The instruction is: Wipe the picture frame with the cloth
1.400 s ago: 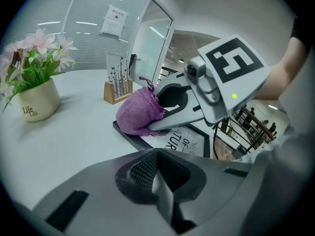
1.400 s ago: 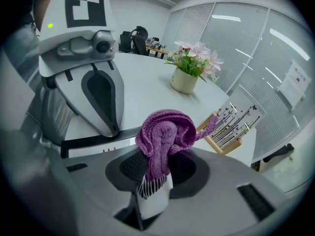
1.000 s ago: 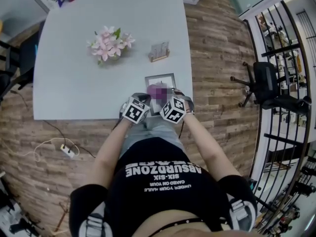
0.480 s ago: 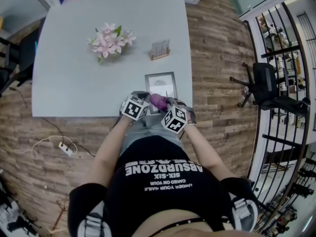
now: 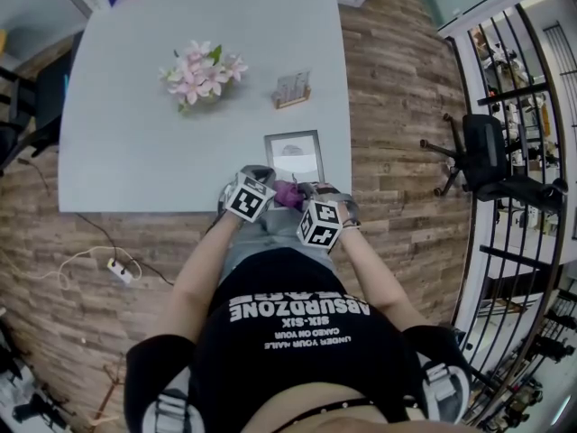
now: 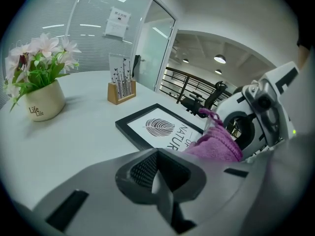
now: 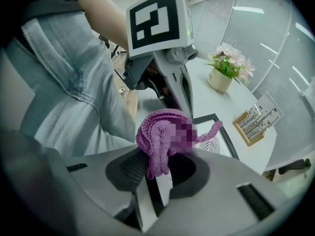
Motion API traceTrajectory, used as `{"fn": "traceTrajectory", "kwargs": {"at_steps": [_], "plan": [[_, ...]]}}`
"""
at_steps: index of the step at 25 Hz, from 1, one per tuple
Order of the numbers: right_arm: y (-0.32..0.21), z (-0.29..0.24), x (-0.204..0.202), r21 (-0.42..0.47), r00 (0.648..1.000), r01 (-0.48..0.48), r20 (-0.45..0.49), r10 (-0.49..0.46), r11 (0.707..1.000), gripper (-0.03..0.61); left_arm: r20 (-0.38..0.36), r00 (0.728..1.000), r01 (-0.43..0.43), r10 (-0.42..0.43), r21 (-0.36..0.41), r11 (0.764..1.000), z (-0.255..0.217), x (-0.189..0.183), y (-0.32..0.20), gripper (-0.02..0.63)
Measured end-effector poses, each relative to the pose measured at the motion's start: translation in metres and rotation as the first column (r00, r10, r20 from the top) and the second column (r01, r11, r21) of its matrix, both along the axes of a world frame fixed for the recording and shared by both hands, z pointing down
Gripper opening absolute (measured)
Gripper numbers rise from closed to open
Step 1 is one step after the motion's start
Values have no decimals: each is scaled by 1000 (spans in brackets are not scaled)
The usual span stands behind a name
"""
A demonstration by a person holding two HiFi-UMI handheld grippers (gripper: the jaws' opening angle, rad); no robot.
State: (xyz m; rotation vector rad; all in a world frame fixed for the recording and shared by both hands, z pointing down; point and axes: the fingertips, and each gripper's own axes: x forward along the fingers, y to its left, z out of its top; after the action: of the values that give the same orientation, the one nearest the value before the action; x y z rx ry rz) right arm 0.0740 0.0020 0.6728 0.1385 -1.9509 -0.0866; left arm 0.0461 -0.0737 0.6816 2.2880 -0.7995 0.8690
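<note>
At the near edge of the picture frame [image 6: 158, 127], right gripper [image 7: 158, 170] clamps the cloth [image 7: 156, 137], pulled back; left gripper [image 6: 156, 170] closed, empty

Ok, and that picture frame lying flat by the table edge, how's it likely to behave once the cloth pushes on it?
The picture frame lies flat, so tipping seems unlikely. The table looks smooth and the frame thin, so it may slide under a sideways rub. The cloth in the right gripper looks soft, so scratching seems unlikely.
</note>
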Motion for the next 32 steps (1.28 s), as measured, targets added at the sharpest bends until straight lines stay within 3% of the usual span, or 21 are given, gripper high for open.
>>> {"fn": "traceTrajectory", "kwargs": {"at_steps": [5, 20, 32], "plan": [[3, 1, -1, 0, 1000, 13, -6, -13, 1000, 114, 7, 1000, 5, -5, 2, 1000, 0, 0, 0, 17], [-9, -1, 39, -20, 994, -112, -3, 112, 994, 114, 23, 1000, -1, 0, 33, 999, -1, -1, -1, 17], [-25, 5, 39, -33, 983, -183, 3, 183, 983, 120, 22, 1000, 2, -3, 32, 999, 0, -1, -1, 17]]}}
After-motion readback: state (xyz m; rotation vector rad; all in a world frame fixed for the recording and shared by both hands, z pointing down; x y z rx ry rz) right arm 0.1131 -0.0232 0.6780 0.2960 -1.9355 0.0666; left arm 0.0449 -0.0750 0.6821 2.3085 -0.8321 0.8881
